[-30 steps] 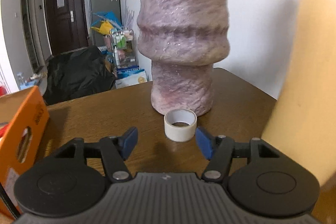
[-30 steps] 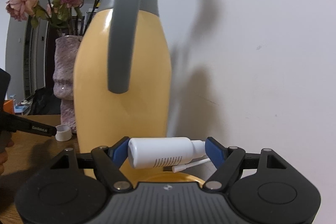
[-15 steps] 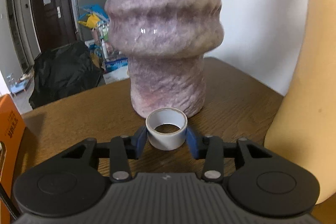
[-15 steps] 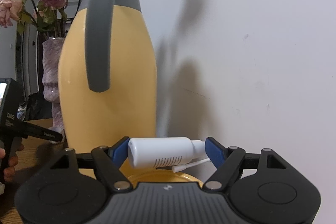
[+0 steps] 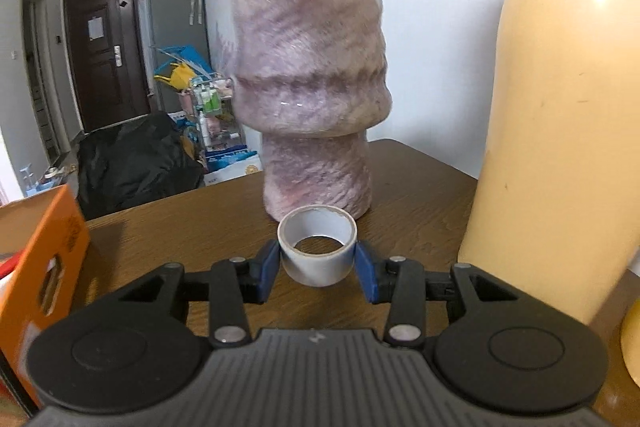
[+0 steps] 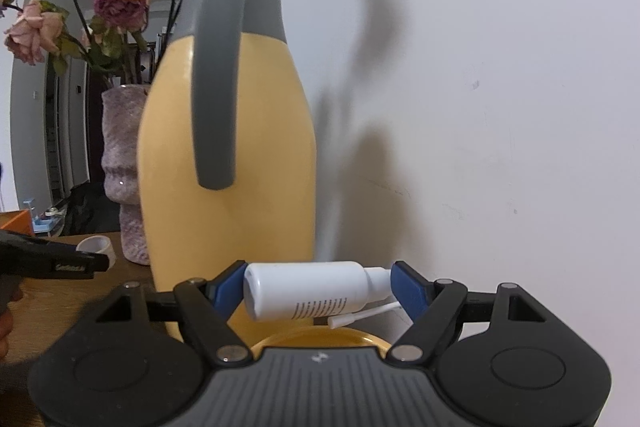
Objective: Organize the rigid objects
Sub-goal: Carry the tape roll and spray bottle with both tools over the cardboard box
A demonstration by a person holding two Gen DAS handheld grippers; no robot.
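table (image 5: 420,187): matt wood grain | vase (image 5: 308,67): rough, glazed | jug (image 6: 228,167): smooth, slightly glossy | bottle (image 6: 308,289): smooth plastic

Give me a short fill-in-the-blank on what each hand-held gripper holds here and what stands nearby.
1. The left hand-held gripper is shut on a roll of ____.
2. The right hand-held gripper holds a white ____ lying sideways.
3. The vase behind the roll holds dried ____.
4. The yellow jug has a ____ handle.

Missing words: tape; bottle; roses; grey
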